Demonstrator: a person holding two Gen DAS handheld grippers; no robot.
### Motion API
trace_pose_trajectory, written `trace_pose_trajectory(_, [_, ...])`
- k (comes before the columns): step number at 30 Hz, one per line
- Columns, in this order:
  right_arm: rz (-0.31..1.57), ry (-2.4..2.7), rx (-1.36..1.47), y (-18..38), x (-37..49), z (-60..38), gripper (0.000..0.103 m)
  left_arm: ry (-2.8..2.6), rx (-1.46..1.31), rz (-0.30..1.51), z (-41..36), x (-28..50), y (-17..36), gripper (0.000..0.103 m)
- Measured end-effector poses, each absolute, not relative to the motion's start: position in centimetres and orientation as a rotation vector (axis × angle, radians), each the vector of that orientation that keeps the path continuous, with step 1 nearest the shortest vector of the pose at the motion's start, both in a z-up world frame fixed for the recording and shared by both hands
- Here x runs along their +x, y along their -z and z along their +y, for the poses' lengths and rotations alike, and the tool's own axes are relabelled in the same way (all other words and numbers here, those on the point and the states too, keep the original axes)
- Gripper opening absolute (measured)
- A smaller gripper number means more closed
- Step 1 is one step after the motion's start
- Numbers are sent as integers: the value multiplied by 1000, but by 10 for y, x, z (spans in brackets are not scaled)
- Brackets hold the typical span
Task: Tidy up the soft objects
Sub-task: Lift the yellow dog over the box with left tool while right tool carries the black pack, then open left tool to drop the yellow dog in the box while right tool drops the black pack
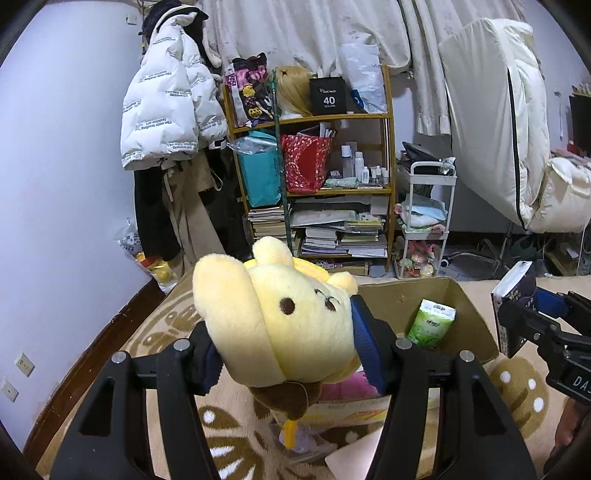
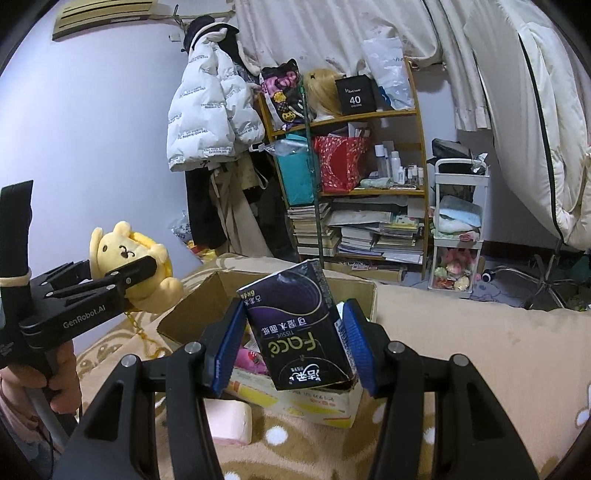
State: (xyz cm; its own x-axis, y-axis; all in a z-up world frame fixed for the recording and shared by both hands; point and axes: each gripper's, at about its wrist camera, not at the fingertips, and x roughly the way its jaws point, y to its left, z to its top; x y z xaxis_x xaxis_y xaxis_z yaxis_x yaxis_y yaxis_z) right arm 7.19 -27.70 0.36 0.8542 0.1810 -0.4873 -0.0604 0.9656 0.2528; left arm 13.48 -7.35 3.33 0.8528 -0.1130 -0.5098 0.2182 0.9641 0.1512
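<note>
Both grippers grip: left gripper squeezes the yellow plush, right gripper the dark tissue pack, above the cardboard box at frame centre; an early release risks either landing outside its rim.

A lived-in bedroom at home: a white puffer jacket hangs beside a crowded wooden bookshelf, cream curtains behind, patterned beige bedding.

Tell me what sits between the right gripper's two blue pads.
The right gripper holds a dark tissue pack printed "Face" between its pads, over the open cardboard box. The right wrist view shows it.
</note>
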Motion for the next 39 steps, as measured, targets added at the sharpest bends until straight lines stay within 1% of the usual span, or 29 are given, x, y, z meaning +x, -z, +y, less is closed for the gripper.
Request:
trace_pose_trajectory(8, [563, -112, 199, 13, 92, -275, 57, 182, 220, 577, -82, 161, -12, 60])
trace_pose_trajectory(13, [586, -98, 193, 26, 101, -276, 57, 207, 181, 667, -82, 176, 4, 60])
trace_pose_trajectory(18, [583, -85, 189, 31, 106, -277, 57, 219, 211, 686, -89, 179, 16, 61])
trace_pose_trajectory(20, [590, -82, 188, 33, 108, -277, 57, 230, 225, 687, -92, 177, 19, 64])
trace_pose_trajectory(24, [606, -83, 199, 37, 110, -277, 58, 238, 261, 688, -98, 176, 21, 66])
trace_pose_trajectory(27, [617, -89, 210, 40, 111, -278, 59, 233, 261, 693, -98, 174, 22, 71])
trace_pose_trajectory(29, [623, -94, 212, 40, 111, -278, 59, 233, 267, 688, -98, 173, 22, 82])
trace_pose_trajectory(30, [624, -96, 212, 40, 110, -278, 60, 231, 272, 682, -99, 172, 22, 83])
trace_pose_trajectory(33, [626, -98, 217, 41, 110, -279, 66, 219, 303, 671, -101, 169, 21, 85])
trace_pose_trajectory(36, [624, -89, 220, 43, 109, -280, 77, 183, 329, 684, -100, 166, 21, 88])
trace_pose_trajectory(37, [622, -83, 221, 43, 108, -280, 82, 178, 328, 687, -98, 165, 20, 89])
trace_pose_trajectory(38, [621, -84, 227, 43, 107, -280, 85, 173, 324, 690, -96, 163, 19, 90])
trace_pose_trajectory(39, [622, -85, 232, 43, 107, -280, 86, 167, 321, 694, -93, 162, 18, 90])
